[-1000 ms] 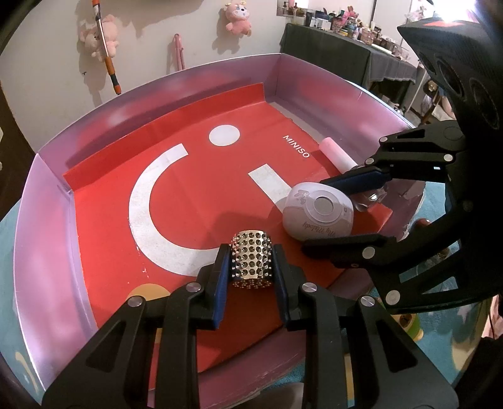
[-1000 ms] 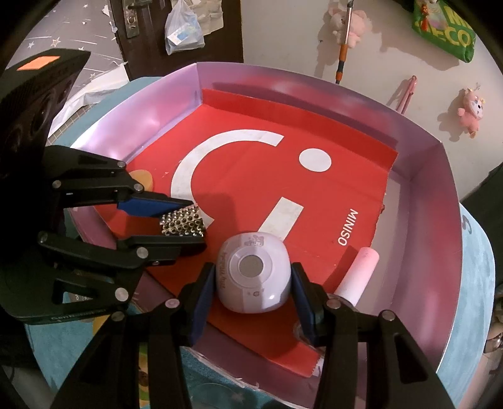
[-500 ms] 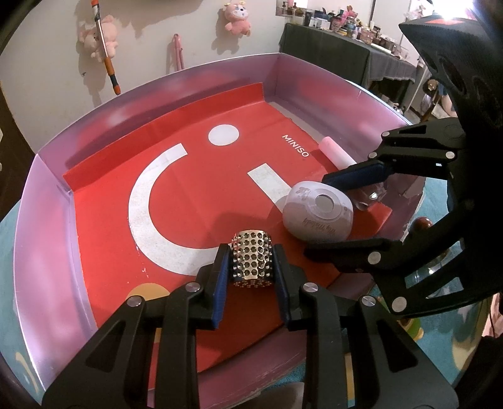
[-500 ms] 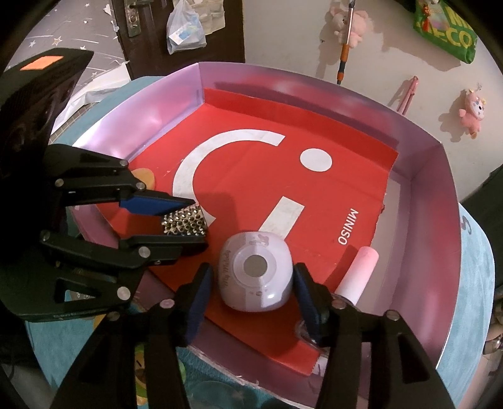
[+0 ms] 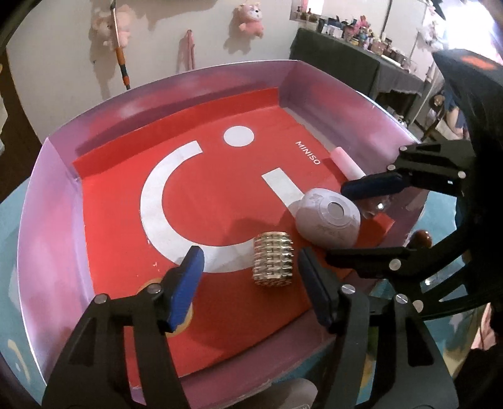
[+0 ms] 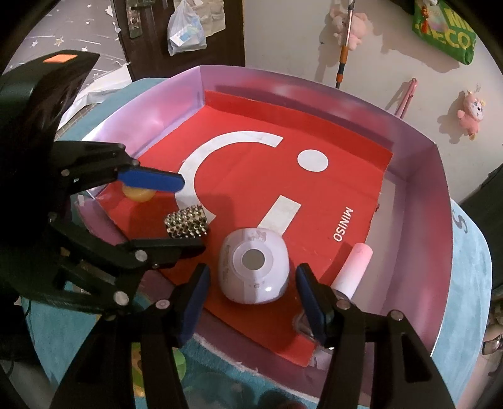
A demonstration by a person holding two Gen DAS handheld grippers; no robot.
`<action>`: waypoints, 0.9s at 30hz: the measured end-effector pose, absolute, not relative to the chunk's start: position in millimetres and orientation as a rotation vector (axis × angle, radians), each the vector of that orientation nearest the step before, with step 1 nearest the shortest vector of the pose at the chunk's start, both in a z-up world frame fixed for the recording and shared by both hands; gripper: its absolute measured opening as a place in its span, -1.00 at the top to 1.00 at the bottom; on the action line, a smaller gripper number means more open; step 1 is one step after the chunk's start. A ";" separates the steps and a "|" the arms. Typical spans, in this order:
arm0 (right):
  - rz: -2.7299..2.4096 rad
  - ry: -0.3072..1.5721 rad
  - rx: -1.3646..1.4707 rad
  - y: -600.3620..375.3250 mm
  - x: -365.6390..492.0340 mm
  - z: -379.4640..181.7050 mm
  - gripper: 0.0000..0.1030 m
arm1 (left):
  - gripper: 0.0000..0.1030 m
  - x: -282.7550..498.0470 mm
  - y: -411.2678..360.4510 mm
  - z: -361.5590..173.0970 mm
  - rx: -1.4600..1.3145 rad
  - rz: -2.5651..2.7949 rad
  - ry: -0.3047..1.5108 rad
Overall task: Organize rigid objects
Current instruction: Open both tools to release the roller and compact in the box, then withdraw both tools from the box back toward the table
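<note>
Left hand-held gripper (image 5: 248, 277) opening around loose studded roller (image 5: 273, 259); right (image 6: 250, 297) gapes, empty

White capitals "MINISO" (image 5: 308, 152) stand on the red liner (image 5: 220, 195) of the tray, beyond the left gripper (image 5: 250, 281) and to its right; in the right wrist view the same word (image 6: 343, 224) lies ahead of the right gripper (image 6: 251, 297), reading sideways. A green bag (image 6: 444, 30) on the wall, far up and right, bears yellow letters, partly cut off, not fully readable.
</note>
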State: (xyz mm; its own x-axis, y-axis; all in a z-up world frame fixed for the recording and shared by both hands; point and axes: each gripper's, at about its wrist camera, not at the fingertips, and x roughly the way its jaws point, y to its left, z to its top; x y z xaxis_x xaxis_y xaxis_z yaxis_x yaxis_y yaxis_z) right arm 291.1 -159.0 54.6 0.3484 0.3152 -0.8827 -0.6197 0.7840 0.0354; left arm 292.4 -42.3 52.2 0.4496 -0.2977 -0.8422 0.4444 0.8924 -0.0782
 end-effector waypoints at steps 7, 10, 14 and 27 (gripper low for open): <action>0.612 1.033 -0.336 -161.8 283.3 62.9 -0.25 | -0.19 278.7 -40.0 67.3 0.169 -0.449 0.968; 0.605 1.018 -0.330 -165.5 276.1 70.5 -0.26 | -0.19 271.3 -38.1 75.6 0.162 -0.444 0.947; 0.592 0.991 -0.321 -171.1 262.3 83.3 -0.30 | -0.34 253.8 -33.7 89.5 0.144 -0.441 0.913; 0.549 0.846 -0.209 -199.9 183.9 133.9 -0.78 | -0.62 158.8 -18.4 128.1 0.079 -0.385 0.744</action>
State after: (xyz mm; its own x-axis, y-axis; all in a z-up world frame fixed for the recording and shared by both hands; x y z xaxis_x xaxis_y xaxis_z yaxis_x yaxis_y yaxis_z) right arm 183.9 -199.9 133.9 0.5351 0.3760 -0.7566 -0.5376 0.8423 0.0383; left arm 158.8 -18.4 128.1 0.6693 -0.3139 -0.6735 0.3692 0.9271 -0.0652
